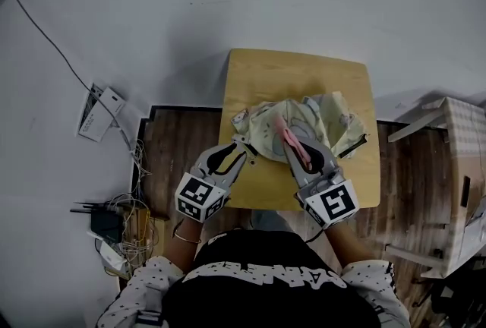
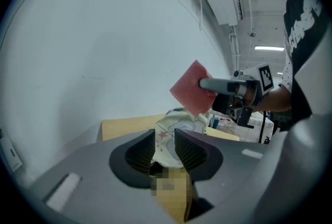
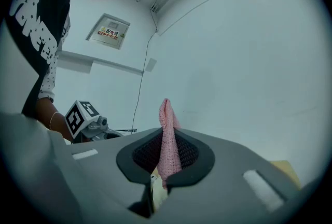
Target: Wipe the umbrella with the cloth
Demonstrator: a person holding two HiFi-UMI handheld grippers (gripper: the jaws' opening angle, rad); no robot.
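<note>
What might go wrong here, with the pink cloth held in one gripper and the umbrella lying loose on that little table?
1. The left gripper has its jaws apart, so the umbrella is not clamped; a wipe may drag it across the small table or off it.
2. The right gripper pinches only a narrow fold of the cloth, which might slip out once it is pressed down.
</note>
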